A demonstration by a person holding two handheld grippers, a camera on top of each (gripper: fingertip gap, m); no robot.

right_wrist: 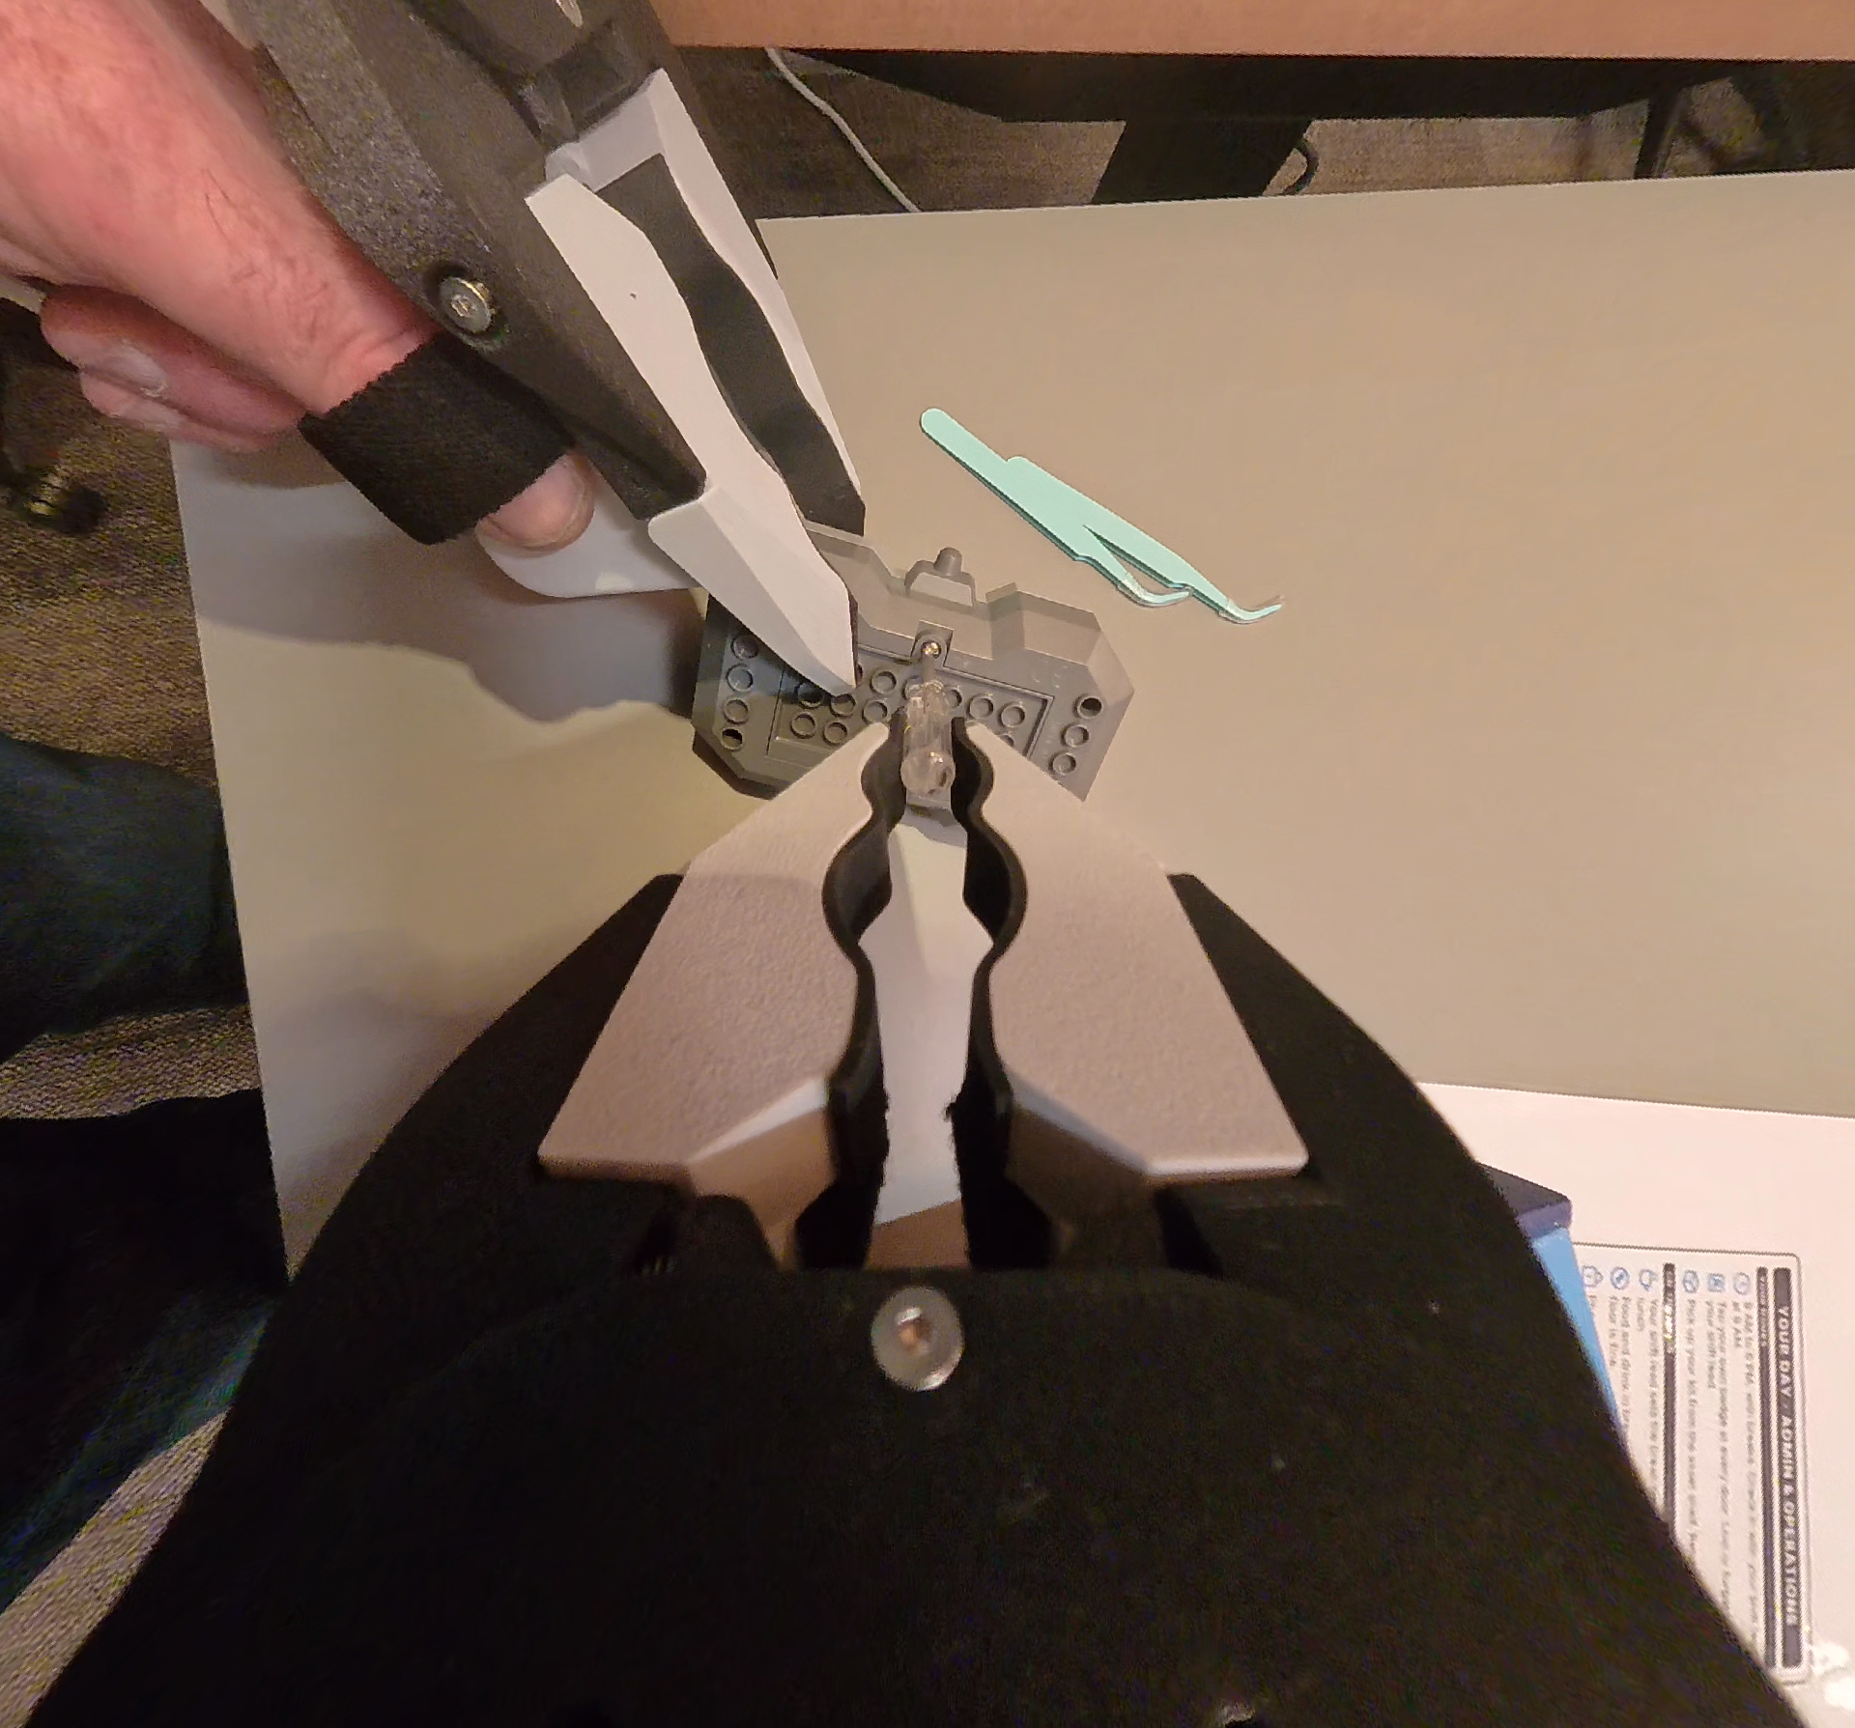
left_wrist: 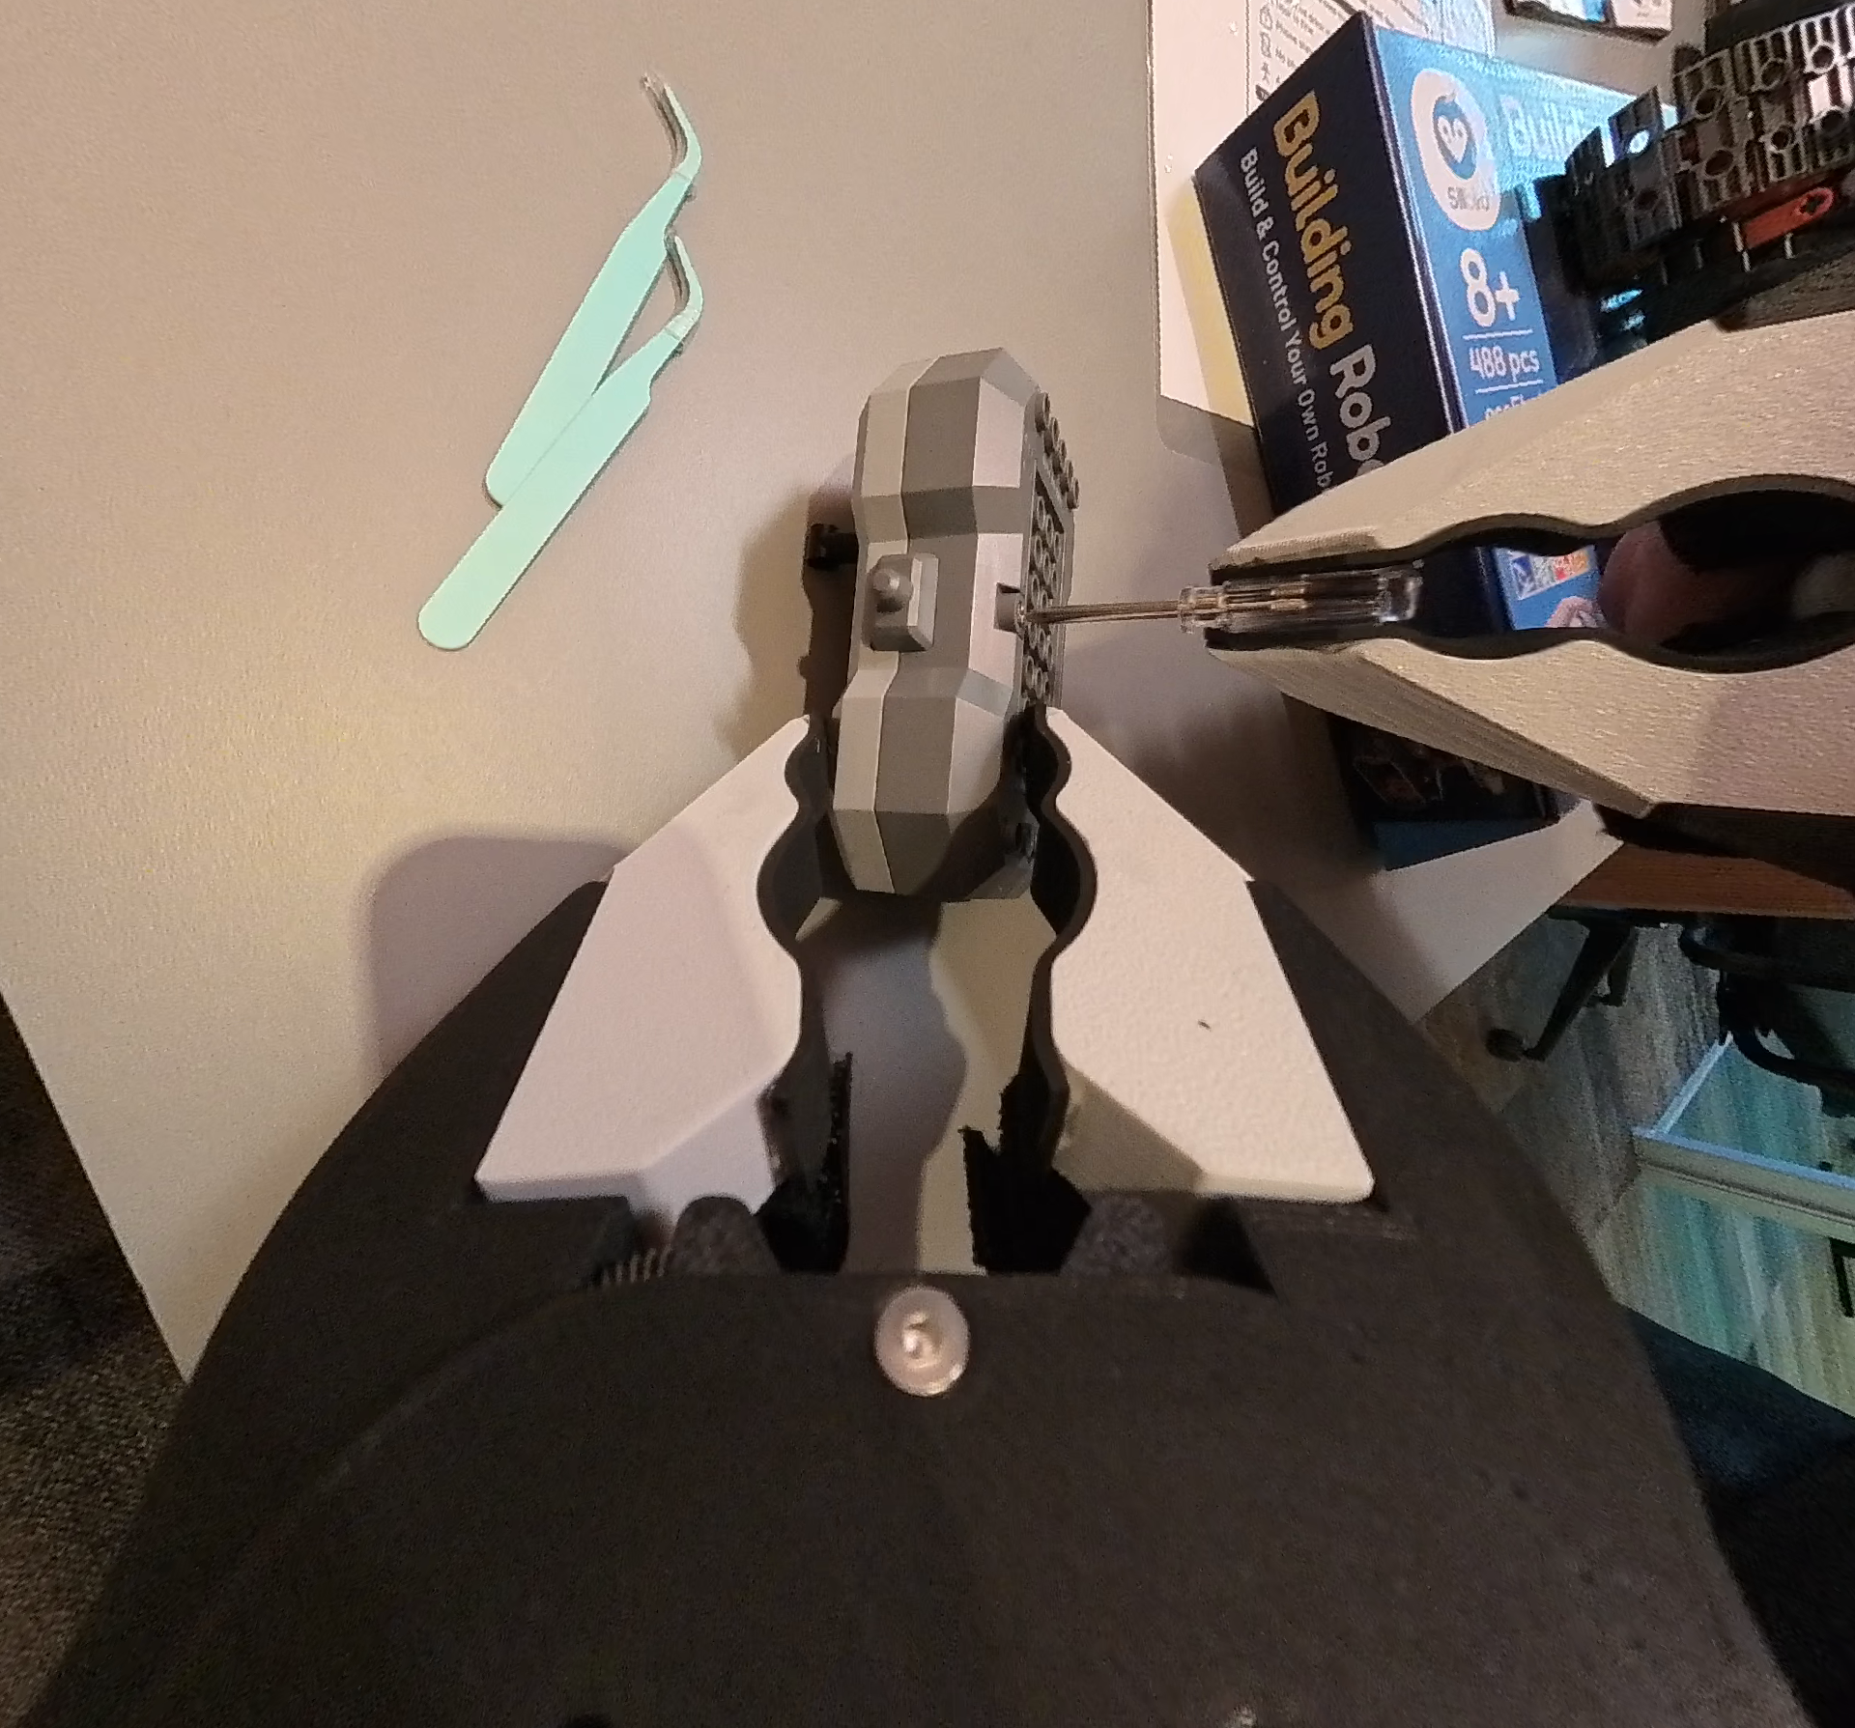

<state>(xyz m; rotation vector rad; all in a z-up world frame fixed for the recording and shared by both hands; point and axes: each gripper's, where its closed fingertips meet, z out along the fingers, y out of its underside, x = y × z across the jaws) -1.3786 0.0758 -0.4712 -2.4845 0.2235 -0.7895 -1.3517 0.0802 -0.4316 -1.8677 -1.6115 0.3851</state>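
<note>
On the pale table (left_wrist: pixel 301 124), far left: two mint-green tweezers (left_wrist: pixel 572 375) with bent metal tips, one overlapping the other, lying flat and apart from both grippers.

Centre: left gripper (left_wrist: pixel 929 757), its jaws closed on the lower end of a grey brick block (left_wrist: pixel 944 576), which stands upright between the white fingers (left_wrist: pixel 693 897). The block has a smooth, faceted light-grey face with a small square knob on it; its right side is a dark-grey plate studded with round holes. A hand (right_wrist: pixel 151 205) grips the left gripper's black handle, with a black strap round one finger.

Right of centre: a small screwdriver (left_wrist: pixel 1295 601) with a clear handle and a thin metal shaft. Its tip touches a screw set in a recess at the edge of the block, where the light-grey face meets the studded plate.

Right: right gripper (right_wrist: pixel 929 757), its jaws closed on the screwdriver's clear handle; the shaft projects forward from between the fingertips towards the block.

Far right, at the table's edge: a dark-blue and light-blue box (left_wrist: pixel 1405 295) standing on end, a printed white sheet (left_wrist: pixel 1205 24) behind it, and a cluster of black and grey brick parts (left_wrist: pixel 1706 154) beyond it. Floor and chair legs show below the table edge.
</note>
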